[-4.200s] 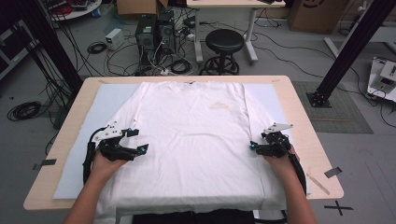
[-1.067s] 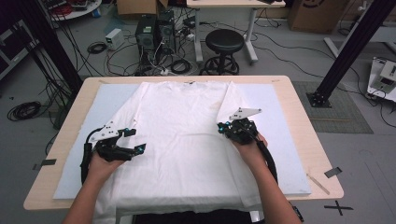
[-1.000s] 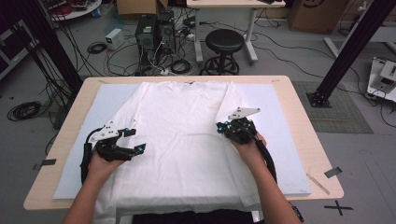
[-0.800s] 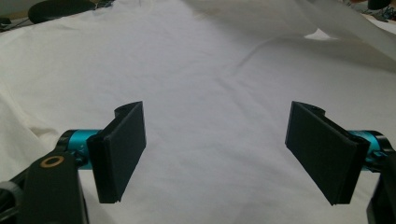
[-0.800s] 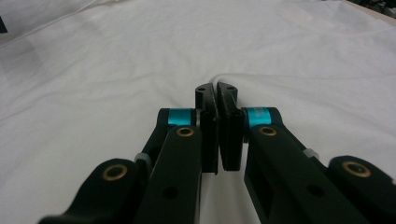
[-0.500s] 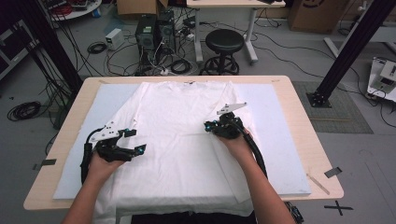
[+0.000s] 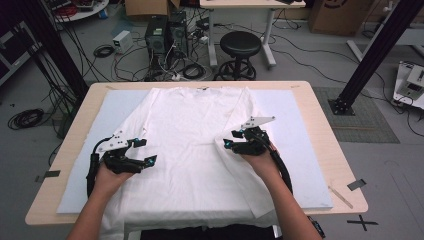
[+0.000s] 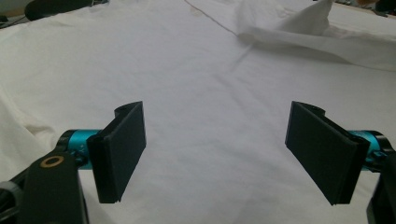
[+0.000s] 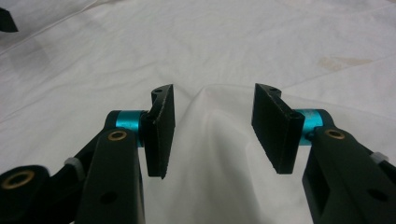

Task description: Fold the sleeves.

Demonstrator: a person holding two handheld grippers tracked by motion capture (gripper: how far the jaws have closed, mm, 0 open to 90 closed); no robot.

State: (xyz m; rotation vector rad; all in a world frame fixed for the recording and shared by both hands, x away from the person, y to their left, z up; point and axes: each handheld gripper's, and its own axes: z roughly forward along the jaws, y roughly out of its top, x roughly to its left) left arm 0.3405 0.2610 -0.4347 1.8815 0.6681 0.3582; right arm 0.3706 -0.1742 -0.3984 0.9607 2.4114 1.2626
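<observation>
— Jaws first: how do the ones on the right gripper [image 9: 212, 126] stand?

— Parted, and they have just been opening. A raised ridge of white cloth sits between the pads [image 9: 163, 121], but neither pad presses on it, so the cloth is released.

— What cloth is that?

— White T-shirt [image 7: 192, 145], spread flat on the table with its neck at the far side. Its right edge is folded in over the body; the fold line runs from near the collar down toward the person's side, and the right gripper [image 7: 235, 142] rests at the tip of that folded flap.

— And the left gripper [image 8: 215, 154]?

— Jaws spread wide, nothing between them except the flat shirt below. In the high view the left gripper [image 7: 142, 152] lies on the shirt's left part, near its edge, well apart from the right one.

— Can the fold be seen from the left gripper view?

— Yes, a rumpled peak of fabric rises at the upper right there.

— What lies under the shirt?

— Pale blue mat [image 7: 112, 107] on a wooden table [image 7: 80, 115]; the shirt's hem hangs over the near edge.

— Beyond the table?

— Black round stool [image 7: 241, 46], computer towers [image 7: 167, 37] and loose cables on the grey floor.
</observation>
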